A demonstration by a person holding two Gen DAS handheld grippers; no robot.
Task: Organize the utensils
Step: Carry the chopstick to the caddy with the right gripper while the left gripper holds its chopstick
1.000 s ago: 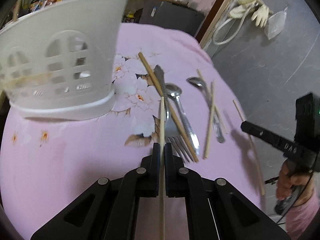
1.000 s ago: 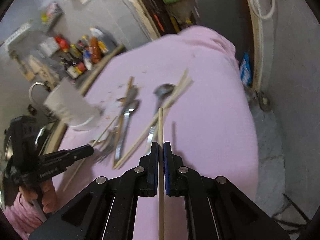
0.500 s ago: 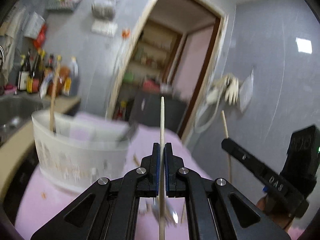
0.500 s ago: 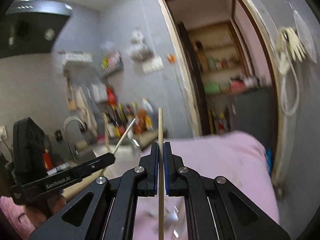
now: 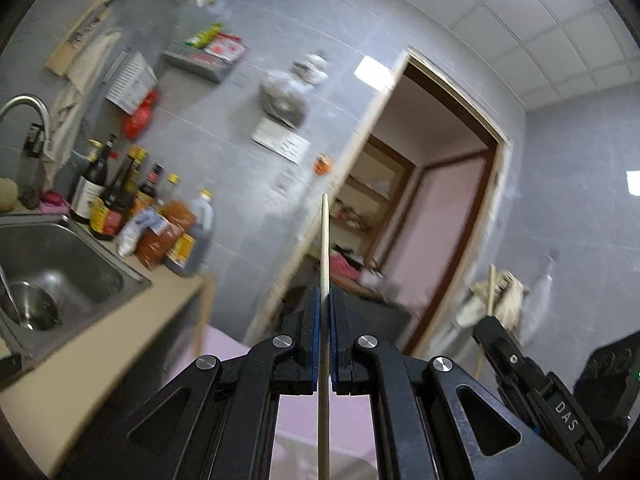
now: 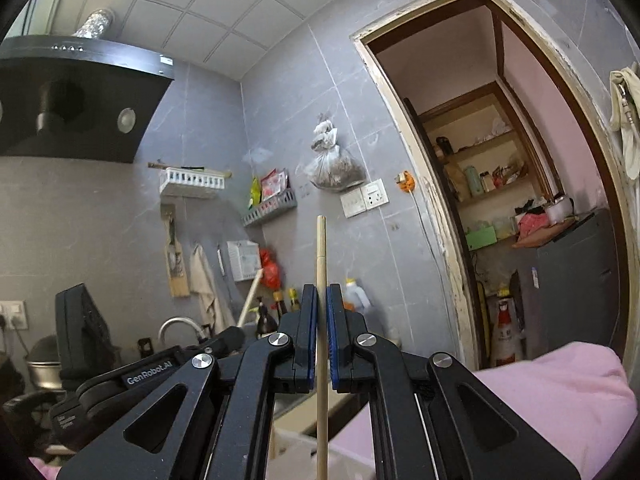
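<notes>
Wooden chopsticks, one pale stick (image 5: 325, 240) pinched in the left hand-held gripper (image 5: 325, 312) and another (image 6: 321, 248) in the right hand-held gripper (image 6: 321, 312), have been lifted off the pink-clothed tabletop (image 6: 560, 384) at lower frame, seemingly ready for stowing.

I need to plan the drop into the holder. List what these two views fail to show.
- Utensils on the table: out of both views; each camera points at walls and ceiling.
- White holder: right wrist view, only a blurred rim behind the right gripper.
- Left chopstick: lower end cut off by the frame's bottom edge, behind the left gripper.
- Right chopstick: lower end likewise cut off.
</notes>
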